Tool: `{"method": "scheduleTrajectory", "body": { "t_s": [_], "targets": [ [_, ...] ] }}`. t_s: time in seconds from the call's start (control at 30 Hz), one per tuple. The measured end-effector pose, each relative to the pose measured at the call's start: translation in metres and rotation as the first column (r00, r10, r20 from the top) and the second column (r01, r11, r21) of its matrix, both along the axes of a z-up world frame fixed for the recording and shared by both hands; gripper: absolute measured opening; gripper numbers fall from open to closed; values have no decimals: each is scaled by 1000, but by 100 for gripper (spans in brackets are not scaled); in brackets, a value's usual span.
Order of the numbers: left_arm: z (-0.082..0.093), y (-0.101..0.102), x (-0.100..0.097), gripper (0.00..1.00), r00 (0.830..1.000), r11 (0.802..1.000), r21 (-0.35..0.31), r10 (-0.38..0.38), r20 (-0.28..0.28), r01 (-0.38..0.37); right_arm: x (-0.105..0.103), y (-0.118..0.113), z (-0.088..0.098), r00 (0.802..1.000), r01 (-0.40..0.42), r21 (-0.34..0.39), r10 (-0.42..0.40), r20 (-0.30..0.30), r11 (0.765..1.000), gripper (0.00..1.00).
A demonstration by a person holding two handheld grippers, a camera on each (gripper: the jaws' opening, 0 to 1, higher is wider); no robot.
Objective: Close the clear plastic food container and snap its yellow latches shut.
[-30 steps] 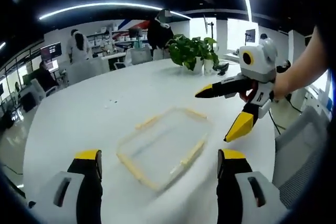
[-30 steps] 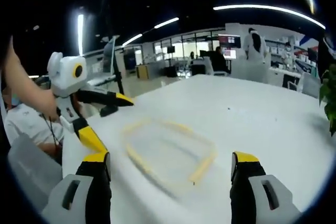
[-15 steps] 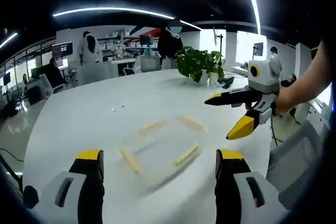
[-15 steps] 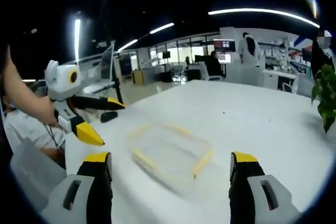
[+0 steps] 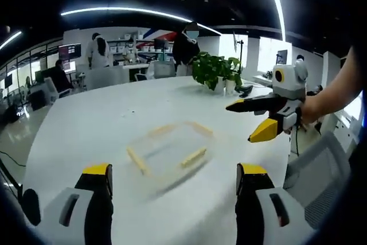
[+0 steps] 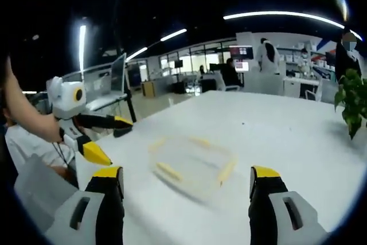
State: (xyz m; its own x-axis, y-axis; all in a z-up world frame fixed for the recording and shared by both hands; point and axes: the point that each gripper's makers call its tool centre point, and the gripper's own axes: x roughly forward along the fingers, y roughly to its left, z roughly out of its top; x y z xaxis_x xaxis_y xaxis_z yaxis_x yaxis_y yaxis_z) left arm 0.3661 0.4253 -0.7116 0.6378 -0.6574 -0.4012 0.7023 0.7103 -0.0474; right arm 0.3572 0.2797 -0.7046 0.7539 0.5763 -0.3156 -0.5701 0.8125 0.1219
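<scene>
A clear plastic food container (image 5: 167, 150) with yellow latches lies flat on the white table (image 5: 97, 124), its lid on; in the right gripper view the container (image 6: 194, 162) sits in front of the jaws. My left gripper (image 5: 172, 190) is open, held back from the container with nothing between its jaws. My right gripper (image 6: 182, 193) is open too, also short of the container. The right gripper (image 5: 258, 119) shows at the right of the left gripper view, raised above the table. The left gripper (image 6: 100, 136) shows at the left of the right gripper view. The picture is blurred, so the latches' state is unclear.
A potted green plant (image 5: 217, 68) stands at the table's far side; the plant (image 6: 351, 101) is at the right edge of the right gripper view. People stand and sit among desks and screens behind the table. A grey chair (image 5: 321, 176) is beside the table.
Both grippers have drawn back and lifted a little, so the container looks smaller and farther away. The container itself has stayed where it was on the table. Both stay open.
</scene>
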Motion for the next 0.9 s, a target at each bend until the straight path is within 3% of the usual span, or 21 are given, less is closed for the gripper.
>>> {"method": "scheduleTrajectory", "body": {
  "t_s": [0.23, 0.67, 0.9],
  "targets": [
    [0, 7, -10, 89, 1000, 1000, -17, 24, -12, -24, -14, -5, -2, 1000, -8, -27, 8, -2, 1000, 92],
    [11, 10, -34, 88, 999, 998, -51, 42, -12, -43, -34, -11, 19, 999, 35, 42, -36, 19, 998, 92],
    [10, 19, -47, 88, 998, 996, -67, 58, -32, -60, -51, -12, 19, 999, 39, 45, -40, 12, 998, 92]
  ]
}}
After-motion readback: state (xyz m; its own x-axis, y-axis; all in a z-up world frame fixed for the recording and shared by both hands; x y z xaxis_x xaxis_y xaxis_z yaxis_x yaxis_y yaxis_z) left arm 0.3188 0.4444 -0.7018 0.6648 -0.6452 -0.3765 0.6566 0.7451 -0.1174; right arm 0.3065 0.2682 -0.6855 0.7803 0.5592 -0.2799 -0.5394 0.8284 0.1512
